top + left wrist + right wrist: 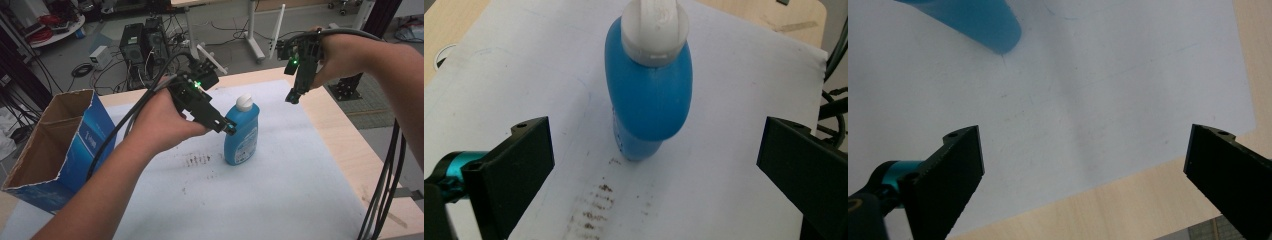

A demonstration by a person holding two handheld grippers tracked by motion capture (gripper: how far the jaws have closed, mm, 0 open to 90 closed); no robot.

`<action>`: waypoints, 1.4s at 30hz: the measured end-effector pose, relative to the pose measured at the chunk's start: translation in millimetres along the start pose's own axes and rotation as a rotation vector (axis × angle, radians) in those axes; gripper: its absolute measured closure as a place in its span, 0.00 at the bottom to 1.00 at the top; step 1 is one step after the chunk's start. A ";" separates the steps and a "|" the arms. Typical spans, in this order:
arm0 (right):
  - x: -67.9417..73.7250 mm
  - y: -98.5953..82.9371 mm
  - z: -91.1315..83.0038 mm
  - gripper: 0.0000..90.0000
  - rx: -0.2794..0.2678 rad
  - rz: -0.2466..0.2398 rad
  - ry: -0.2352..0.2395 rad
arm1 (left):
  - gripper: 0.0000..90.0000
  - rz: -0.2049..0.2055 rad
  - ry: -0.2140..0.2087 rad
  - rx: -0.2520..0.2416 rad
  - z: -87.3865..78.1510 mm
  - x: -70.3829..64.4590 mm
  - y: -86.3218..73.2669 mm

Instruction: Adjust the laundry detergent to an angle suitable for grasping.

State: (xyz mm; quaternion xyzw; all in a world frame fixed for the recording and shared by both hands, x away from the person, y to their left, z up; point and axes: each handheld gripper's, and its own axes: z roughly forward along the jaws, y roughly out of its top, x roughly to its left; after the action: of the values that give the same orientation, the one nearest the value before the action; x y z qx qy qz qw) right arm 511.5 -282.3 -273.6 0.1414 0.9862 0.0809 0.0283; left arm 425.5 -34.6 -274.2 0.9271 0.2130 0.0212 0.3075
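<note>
High view: my left gripper hovers just beside the upright blue bottle on the white sheet.
Left gripper view: jaws spread wide, bottle between and beyond them. Right gripper view: right gripper spread apart over sheet.

In the right gripper view the blue bottle is cut off by the top edge — a blurred lower end shows, up and to the left of the jaws. In the left gripper view its white cap runs off the top, ahead of the jaws. In the high view the left gripper hides part of the bottle's near side — whether they touch cannot be told.
</note>
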 end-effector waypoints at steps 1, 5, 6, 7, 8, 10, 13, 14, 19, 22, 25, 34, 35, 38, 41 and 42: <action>-0.2 0.1 0.2 0.02 -0.001 -0.004 0.002 | 0.02 0.000 0.000 0.000 0.0 0.0 0.0; 0.5 1.3 0.2 0.02 0.002 -0.002 0.000 | 0.02 -0.005 0.016 0.003 14.6 -2.3 4.1; 0.5 1.6 0.3 0.02 0.001 -0.003 0.002 | 0.02 -0.006 0.020 0.002 16.8 -2.5 4.6; 0.7 2.1 0.4 0.02 0.000 -0.001 0.001 | 0.02 -0.006 0.022 0.002 18.9 -2.9 5.2; 0.6 2.6 0.5 0.02 0.002 -0.001 0.000 | 0.02 -0.007 0.026 0.006 21.0 -3.2 5.6; 0.9 3.4 0.8 0.02 0.006 0.004 0.001 | 0.02 -0.004 0.027 0.004 25.2 -4.1 6.6; 1.3 4.7 1.1 0.02 0.005 0.004 0.002 | 0.02 -0.001 0.033 0.006 31.4 -5.9 7.8; 1.5 5.0 0.8 0.02 0.006 0.004 0.001 | 0.02 0.003 0.038 0.005 33.5 -6.5 8.3; 1.2 5.7 0.7 0.02 -0.001 -0.003 0.001 | 0.02 -0.005 0.029 0.007 43.9 -6.9 9.9; 1.1 5.3 0.7 0.02 -0.003 -0.004 -0.001 | 0.02 -0.009 0.037 0.007 48.7 -5.7 10.2; 1.5 4.4 0.5 0.02 -0.001 0.004 -0.003 | 0.02 -0.013 0.025 0.000 53.3 -5.6 11.5; 0.0 3.1 0.8 0.02 0.000 0.005 -0.002 | 0.02 -0.022 0.038 -0.006 67.3 -5.8 14.6; -0.2 3.2 1.1 0.02 -0.001 0.002 -0.001 | 0.02 -0.020 0.041 -0.009 68.4 -5.5 14.8; -0.6 3.3 1.3 0.02 0.002 0.008 0.000 | 0.02 -0.024 0.049 -0.015 70.6 -5.0 15.5; -1.4 3.7 1.9 0.02 -0.001 0.007 -0.001 | 0.02 -0.025 0.054 -0.020 72.2 -4.7 15.9; -1.5 3.8 2.1 0.02 0.001 0.009 -0.001 | 0.02 -0.023 0.060 -0.015 74.1 -3.5 16.0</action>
State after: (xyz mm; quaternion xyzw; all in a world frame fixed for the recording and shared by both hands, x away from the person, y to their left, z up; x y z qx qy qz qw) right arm 514.1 -278.8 -274.9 0.1458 0.9856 0.0804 0.0282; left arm 441.0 -89.1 -324.7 0.9212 0.2327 0.0469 0.3082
